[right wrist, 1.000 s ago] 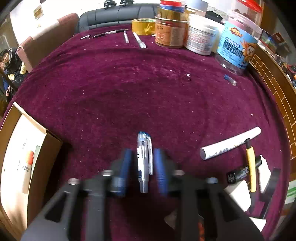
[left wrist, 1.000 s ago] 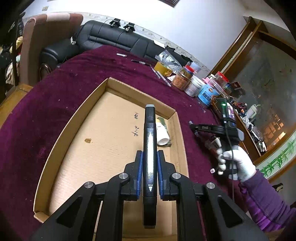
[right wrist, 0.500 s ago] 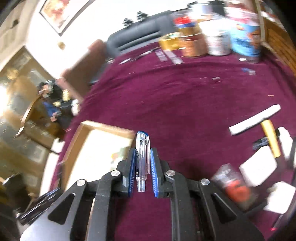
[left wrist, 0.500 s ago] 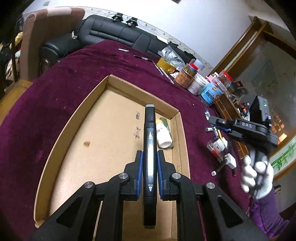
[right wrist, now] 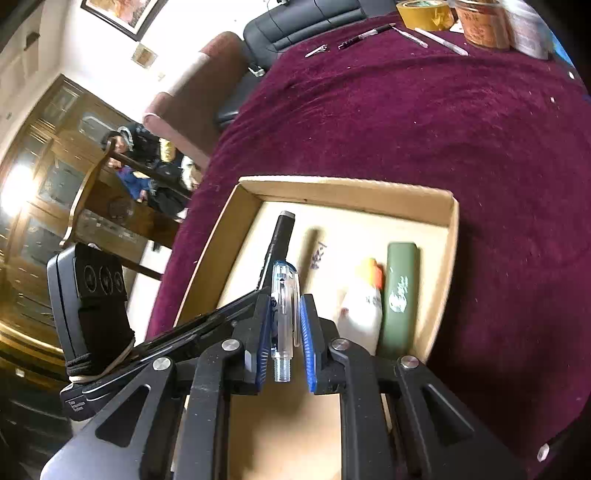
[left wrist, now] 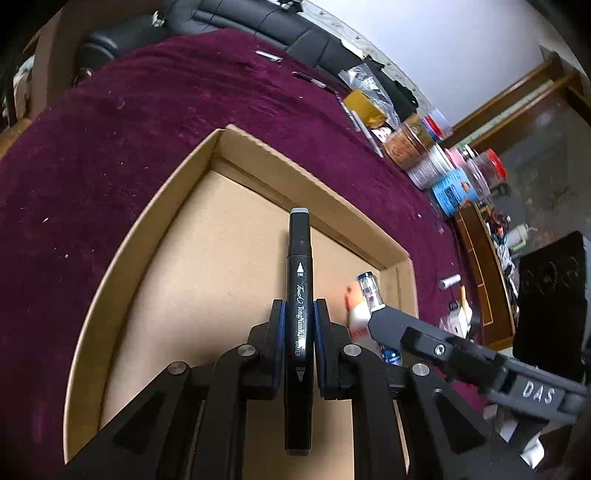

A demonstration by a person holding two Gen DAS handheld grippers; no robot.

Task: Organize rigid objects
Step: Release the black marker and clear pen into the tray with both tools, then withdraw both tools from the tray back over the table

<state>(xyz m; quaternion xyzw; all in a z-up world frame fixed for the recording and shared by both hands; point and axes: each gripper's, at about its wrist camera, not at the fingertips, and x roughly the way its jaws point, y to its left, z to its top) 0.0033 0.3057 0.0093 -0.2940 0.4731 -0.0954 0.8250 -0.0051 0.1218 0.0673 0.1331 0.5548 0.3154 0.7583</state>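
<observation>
**Both grippers over the box, each clamped on a pen**

In the left wrist view, we saw our left gripper (left wrist: pixel 299 332) with its jaws clamped on a black marker (left wrist: pixel 300 280), which ran straight up the centre of the frame, its grey tip toward the far wall of the cardboard box (left wrist: pixel 147 236). The box lay on a maroon tablecloth (left wrist: pixel 129 122) and filled the middle of the frame. At the lower right our right gripper (left wrist: pixel 373 314) reached in over the box's right side, and a clear pen with a blue cap (left wrist: pixel 367 286) showed between its fingers. Jars and tubs (left wrist: pixel 439 170) stood in a row at the upper right.

In the right wrist view, our right gripper (right wrist: pixel 283 325) had its blue pads pressed on the clear pen (right wrist: pixel 283 295), threaded end toward the camera. The box (right wrist: pixel 452 236) sat in the middle of the frame. On its floor, right of centre, lay a white bottle with an orange cap (right wrist: pixel 364 302) just beside a dark green case (right wrist: pixel 400 295) along the right wall. The black marker (right wrist: pixel 280 236) slanted in at centre left, held in the left gripper (right wrist: pixel 258 291), which entered from the lower left. Loose pens (right wrist: pixel 365 35) and a roll of tape (right wrist: pixel 424 13) lay at the top of the frame.
</observation>
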